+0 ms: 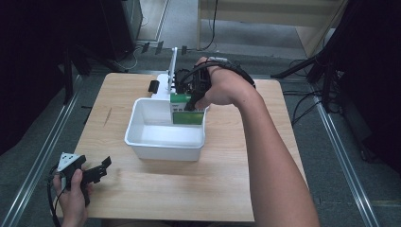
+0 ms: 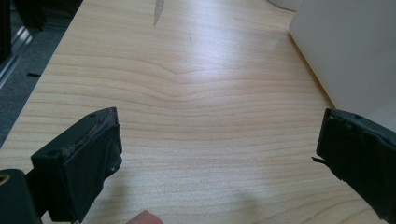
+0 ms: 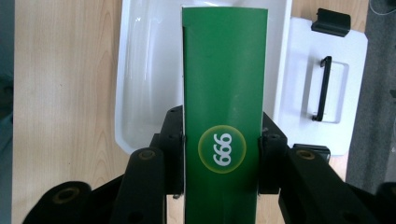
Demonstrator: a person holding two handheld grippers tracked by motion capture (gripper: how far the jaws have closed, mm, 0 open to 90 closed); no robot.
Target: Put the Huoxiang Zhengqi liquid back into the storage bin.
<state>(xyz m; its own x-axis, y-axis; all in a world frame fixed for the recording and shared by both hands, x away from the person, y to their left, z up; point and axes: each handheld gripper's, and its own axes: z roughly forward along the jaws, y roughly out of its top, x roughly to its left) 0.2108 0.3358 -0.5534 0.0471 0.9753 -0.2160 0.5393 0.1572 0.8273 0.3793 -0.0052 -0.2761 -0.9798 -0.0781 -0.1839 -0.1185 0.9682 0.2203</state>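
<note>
A green box (image 3: 224, 93) with a round "999" mark is clamped between the two black jaws of my right gripper (image 3: 222, 149). In the high view that green box (image 1: 187, 115) hangs over the far right corner of the white bin (image 1: 142, 142), with my right gripper (image 1: 193, 101) shut on it from above. My left gripper (image 1: 97, 171) rests near the table's front left corner, held in a hand. Its jaws stand wide apart over bare wood in the left gripper view, my left gripper (image 2: 217, 144) open with nothing between them.
The white bin's lid (image 3: 327, 84) with a black handle (image 3: 323, 88) lies beyond the bin, a black clip (image 1: 153, 86) beside it. The bin's wall (image 2: 345, 46) stands to the right of my left gripper. Metal rails run along both table sides.
</note>
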